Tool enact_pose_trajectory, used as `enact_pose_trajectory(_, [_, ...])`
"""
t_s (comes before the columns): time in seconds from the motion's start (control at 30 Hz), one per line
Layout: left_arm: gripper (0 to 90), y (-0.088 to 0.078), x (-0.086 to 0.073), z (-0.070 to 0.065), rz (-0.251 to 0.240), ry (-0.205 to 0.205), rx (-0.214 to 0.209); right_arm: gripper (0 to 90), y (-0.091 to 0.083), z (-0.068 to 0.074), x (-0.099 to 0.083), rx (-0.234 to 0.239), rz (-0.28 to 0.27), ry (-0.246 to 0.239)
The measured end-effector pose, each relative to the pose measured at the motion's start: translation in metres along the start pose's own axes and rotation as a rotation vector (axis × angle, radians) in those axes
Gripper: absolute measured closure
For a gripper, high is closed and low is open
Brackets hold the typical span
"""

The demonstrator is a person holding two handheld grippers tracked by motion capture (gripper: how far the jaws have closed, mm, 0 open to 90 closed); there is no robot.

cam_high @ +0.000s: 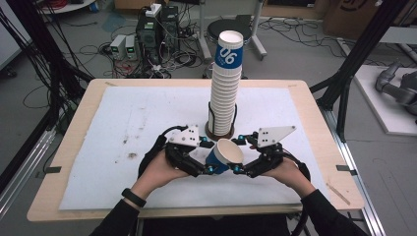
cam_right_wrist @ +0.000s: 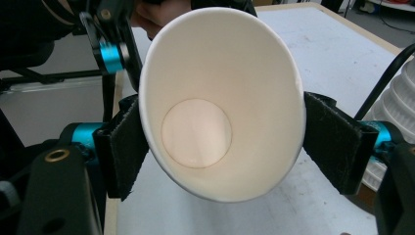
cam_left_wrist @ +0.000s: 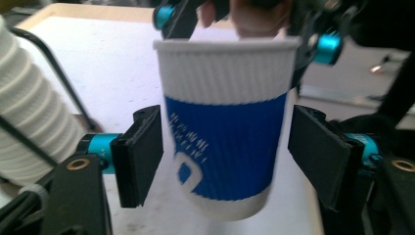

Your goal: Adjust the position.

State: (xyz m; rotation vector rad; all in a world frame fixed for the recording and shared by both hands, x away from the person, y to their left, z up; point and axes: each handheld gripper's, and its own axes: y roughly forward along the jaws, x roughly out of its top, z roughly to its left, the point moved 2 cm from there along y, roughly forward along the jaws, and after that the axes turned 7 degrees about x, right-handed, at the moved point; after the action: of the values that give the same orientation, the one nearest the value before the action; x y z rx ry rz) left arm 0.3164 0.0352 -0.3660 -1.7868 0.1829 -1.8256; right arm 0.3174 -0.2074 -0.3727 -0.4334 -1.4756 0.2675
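Nearest to me in the high view are the person's two forearms, coming in from 6 o'clock with a hand-held gripper in each hand. Between them, at the centre of the white sheet on the wooden table (cam_high: 314,123), I see a ribbed paper cup with a blue band and white rim (cam_high: 223,156), tipped so its open mouth faces up and toward 3 o'clock.

On my left hand-held gripper (cam_high: 210,157) the pads sit on either side of the cup's blue band: one pad touches the wall, the other stands a sliver off it, so I read those jaws as slightly spread around the cup rather than pinching it.

On my right hand-held gripper (cam_high: 238,154) both pads press against the outside of the cup near its rim, and I look straight into the white inside to the round bottom.

At 12 o'clock from the cup, just beyond it, a tall stack of matching paper cups (cam_high: 225,83) stands upright in a dark wire holder.
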Motion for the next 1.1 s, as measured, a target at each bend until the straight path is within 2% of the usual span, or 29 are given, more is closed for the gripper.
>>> enact_pose_trajectory(0.1, [24.6, 0.002, -0.001, -0.001, 0.005, 0.003, -0.005, 22.9, -0.004, 0.001, 0.002, 0.001, -0.023, 0.000])
enact_pose_trajectory(0.27, [21.7, 0.010, -0.005, -0.001, 0.020, -0.029, -0.029, 23.0, -0.008, 0.001, 0.004, 0.008, -0.059, 0.012])
enact_pose_trajectory(0.53, [21.2, 0.022, -0.012, -0.003, 0.062, -0.049, -0.061, 23.1, -0.008, 0.002, 0.005, 0.018, -0.064, 0.012])
enact_pose_trajectory(0.63, [28.9, 0.023, -0.014, -0.003, 0.050, -0.049, -0.091, 23.0, -0.008, 0.002, 0.005, 0.018, -0.063, 0.010])
enact_pose_trajectory(0.73, [29.6, 0.022, -0.014, -0.003, 0.024, -0.040, -0.095, 20.0, -0.007, 0.003, 0.005, 0.018, -0.070, 0.005])
enact_pose_trajectory(0.9, [29.7, 0.017, -0.013, 0.000, -0.032, -0.051, -0.092, 16.4, -0.012, 0.002, 0.007, 0.032, -0.125, 0.036])
enact_pose_trajectory(1.1, [29.8, 0.008, -0.013, 0.006, -0.150, -0.114, -0.076, 14.1, -0.020, 0.000, 0.010, 0.045, -0.221, 0.077])
